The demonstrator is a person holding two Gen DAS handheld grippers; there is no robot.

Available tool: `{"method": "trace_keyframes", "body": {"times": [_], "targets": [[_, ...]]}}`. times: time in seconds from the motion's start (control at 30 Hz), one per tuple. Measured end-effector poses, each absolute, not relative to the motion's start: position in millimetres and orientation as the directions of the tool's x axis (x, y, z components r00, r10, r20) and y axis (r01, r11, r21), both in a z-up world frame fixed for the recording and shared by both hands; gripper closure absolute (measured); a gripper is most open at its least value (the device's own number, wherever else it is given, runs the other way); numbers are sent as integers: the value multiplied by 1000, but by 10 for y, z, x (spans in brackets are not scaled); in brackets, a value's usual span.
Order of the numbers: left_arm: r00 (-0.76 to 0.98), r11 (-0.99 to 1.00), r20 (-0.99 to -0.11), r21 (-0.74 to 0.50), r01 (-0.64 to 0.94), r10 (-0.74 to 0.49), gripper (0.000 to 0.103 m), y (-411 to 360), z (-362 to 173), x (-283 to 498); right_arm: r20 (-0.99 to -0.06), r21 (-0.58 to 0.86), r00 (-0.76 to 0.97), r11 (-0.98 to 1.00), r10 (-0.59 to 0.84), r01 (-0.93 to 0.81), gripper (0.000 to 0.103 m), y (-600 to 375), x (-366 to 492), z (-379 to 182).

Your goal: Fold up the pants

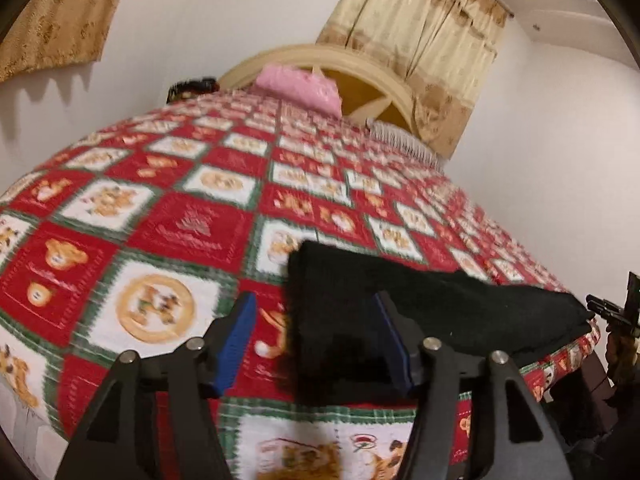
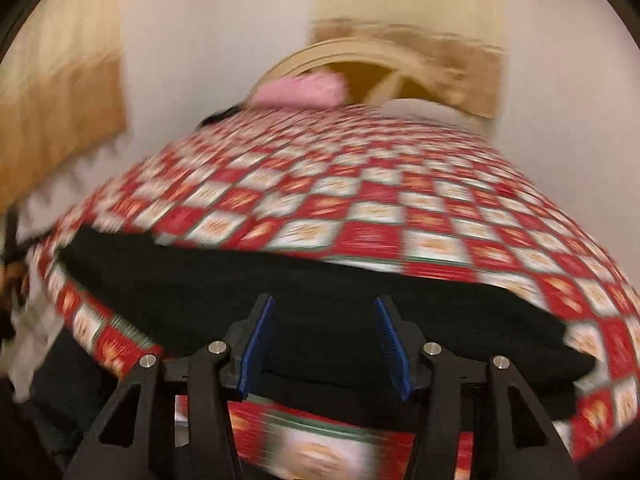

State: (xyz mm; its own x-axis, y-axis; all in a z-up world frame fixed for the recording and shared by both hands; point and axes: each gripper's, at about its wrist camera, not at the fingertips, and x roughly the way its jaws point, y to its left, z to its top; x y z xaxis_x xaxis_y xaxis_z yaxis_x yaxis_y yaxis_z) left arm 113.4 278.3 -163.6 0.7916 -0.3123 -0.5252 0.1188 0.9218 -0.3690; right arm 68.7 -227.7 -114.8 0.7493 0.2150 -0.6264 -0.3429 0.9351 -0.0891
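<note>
The black pants (image 1: pixel 432 308) lie folded flat near the front edge of the bed. My left gripper (image 1: pixel 316 344) stands open just above their left end. The cloth's edge lies under the gap between the blue pads, and neither pad presses on it. In the right wrist view the pants (image 2: pixel 280 288) spread as a long black band across the quilt. My right gripper (image 2: pixel 324 344) hangs open over their middle with nothing clamped. This view is smeared by motion blur.
A red, white and green patchwork quilt (image 1: pixel 168 216) covers the bed. A pink pillow (image 1: pixel 300 84) rests against the cream headboard (image 1: pixel 360 64), with beige curtains (image 1: pixel 420 20) behind. A black device (image 1: pixel 616 312) shows past the bed's right front corner.
</note>
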Motion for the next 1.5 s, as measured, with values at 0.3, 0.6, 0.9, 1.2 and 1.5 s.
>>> {"method": "trace_keyframes", "body": {"times": [0.3,0.6,0.9,1.2,1.5], "targets": [[765,895,-538,-431,112,-355,41,2799,-1789,885,-699,-353,670,693,252,-629,50,-925,620,-1835],[739,890,-559,-440,119,-375,41,2613,-1850,1097,-709,-472,691,633,141,-613,57,-762,791,-2182],[748,858,-522,-499,120,-409,85,2746,-1663,1000,-643,-500,746,642,174,-581,100,-805,628,-1766],[715,874,-591,-483,58,-374,85,2754,-1891,1094,-707,-495,693,603,139,-626,100,-806,579,-2128],[734,874,-561,-478,92,-384,85,2744,-1778,1120,-744,-419,649,646,158,-638,100,-840,678,-2048]]}}
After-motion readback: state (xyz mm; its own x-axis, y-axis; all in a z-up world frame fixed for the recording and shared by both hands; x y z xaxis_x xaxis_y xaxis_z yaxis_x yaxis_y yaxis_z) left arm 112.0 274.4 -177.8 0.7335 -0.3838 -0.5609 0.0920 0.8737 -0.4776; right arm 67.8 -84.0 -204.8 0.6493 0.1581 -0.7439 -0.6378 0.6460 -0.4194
